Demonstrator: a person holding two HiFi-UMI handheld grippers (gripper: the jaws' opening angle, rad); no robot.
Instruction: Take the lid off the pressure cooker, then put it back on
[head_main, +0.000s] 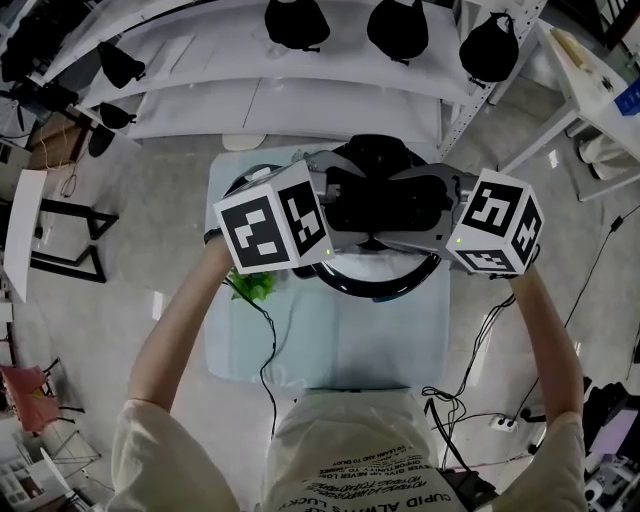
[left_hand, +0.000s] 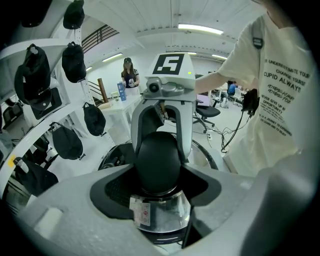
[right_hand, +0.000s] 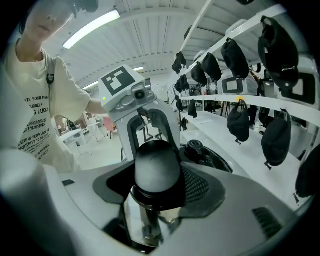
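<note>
**Left:** the left gripper (left_hand: 160, 176), jaws clenched on a black rounded side handle (left_hand: 159, 157) of the pressure cooker (head_main: 385, 285), with its steel wall (left_hand: 162, 212) just below.

**Centre:** the cooker is above the cloth-covered desk (head_main: 330, 340). Its dark lid (right_hand: 207, 156) (valve knob (right_hand: 195, 146) on top) appears to lie over the pot. Whether it is seated or slightly raised cannot be told.

**Right:** the right gripper (right_hand: 157, 189), jaws grasping the opposite handle (right_hand: 157, 170).

**Progress, as judged:** a two-handed hold is made, but the pictures do not settle whether removal or refitting is in hand.
</note>
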